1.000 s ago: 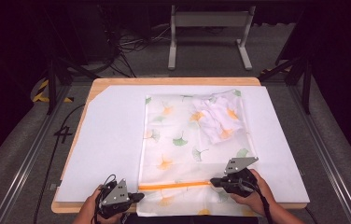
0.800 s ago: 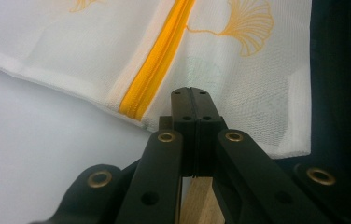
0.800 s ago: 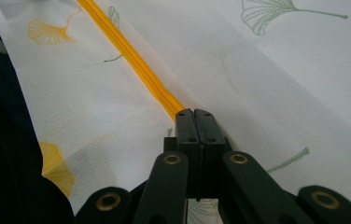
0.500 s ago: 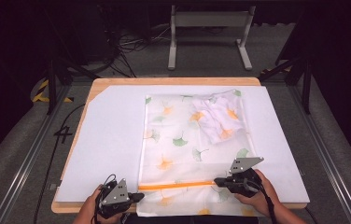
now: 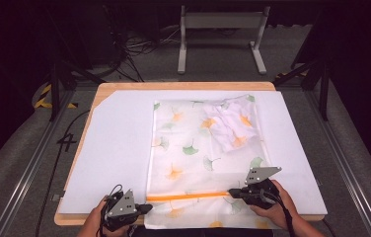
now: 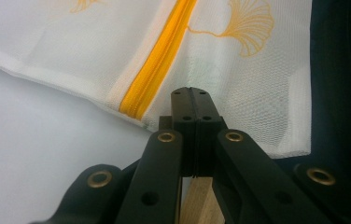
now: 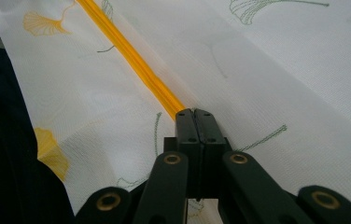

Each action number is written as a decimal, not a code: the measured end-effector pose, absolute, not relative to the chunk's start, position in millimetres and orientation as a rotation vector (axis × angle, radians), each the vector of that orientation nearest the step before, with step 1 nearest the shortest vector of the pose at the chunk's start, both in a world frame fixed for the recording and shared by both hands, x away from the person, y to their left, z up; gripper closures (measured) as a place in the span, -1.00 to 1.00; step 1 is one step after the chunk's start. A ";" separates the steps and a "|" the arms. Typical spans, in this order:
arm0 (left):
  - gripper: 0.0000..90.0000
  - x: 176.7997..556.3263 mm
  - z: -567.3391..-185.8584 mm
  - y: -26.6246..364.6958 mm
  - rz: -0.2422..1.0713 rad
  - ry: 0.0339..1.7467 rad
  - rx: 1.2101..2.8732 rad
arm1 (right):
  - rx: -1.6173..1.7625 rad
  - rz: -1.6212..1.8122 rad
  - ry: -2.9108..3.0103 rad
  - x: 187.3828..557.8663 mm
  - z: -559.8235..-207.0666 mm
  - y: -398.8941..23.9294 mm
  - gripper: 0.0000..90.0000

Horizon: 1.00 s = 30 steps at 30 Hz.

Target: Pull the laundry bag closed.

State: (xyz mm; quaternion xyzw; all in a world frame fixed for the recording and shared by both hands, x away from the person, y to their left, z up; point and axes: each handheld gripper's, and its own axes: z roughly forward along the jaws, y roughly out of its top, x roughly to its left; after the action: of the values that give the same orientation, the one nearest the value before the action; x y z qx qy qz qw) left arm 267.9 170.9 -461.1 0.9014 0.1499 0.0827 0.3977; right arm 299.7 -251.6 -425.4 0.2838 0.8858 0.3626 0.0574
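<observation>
From the high view, the mesh laundry bag (image 5: 201, 158) lies flat on the white mat (image 5: 114, 153), and its orange zipper (image 5: 188, 196) runs across the end nearest to you. Your left gripper (image 5: 144, 209) sits at the zipper's left end, at the bag's near corner. Your right gripper (image 5: 232, 191) sits at the zipper's right end. A crumpled white garment (image 5: 233, 126) rests inside the bag, far from the zipper.

In the left gripper view, your jaws are pressed together just beside the zipper (image 6: 157, 60), at the bag's hem; they probably pinch the mesh, but I cannot tell surely.

In the right gripper view, your jaws are pressed together exactly where the zipper (image 7: 131, 58) ends; the slider is hidden, so the hold is unclear.
</observation>
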 end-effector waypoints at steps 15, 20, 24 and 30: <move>1.00 267.9 -461.1 170.9 0.209 0.379 2.283 | 0.889 1.101 2.662 298.7 -423.0 -263.5 1.00; 1.00 268.1 -461.1 170.9 0.208 0.379 2.283 | 0.899 1.102 2.651 297.4 -422.2 -267.6 1.00; 1.00 268.1 -461.2 171.1 0.206 0.379 2.282 | 0.902 1.103 2.652 297.1 -422.4 -270.1 1.00; 1.00 267.9 -461.2 170.9 0.209 0.377 2.282 | 0.919 1.101 2.651 297.3 -423.4 -274.5 1.00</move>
State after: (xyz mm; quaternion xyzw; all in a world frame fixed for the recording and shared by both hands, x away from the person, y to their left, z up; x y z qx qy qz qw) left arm 267.9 170.9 -461.2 0.9014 0.1489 0.0826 0.3981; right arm 297.3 -274.5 -423.4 0.3044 0.8777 0.3646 0.0636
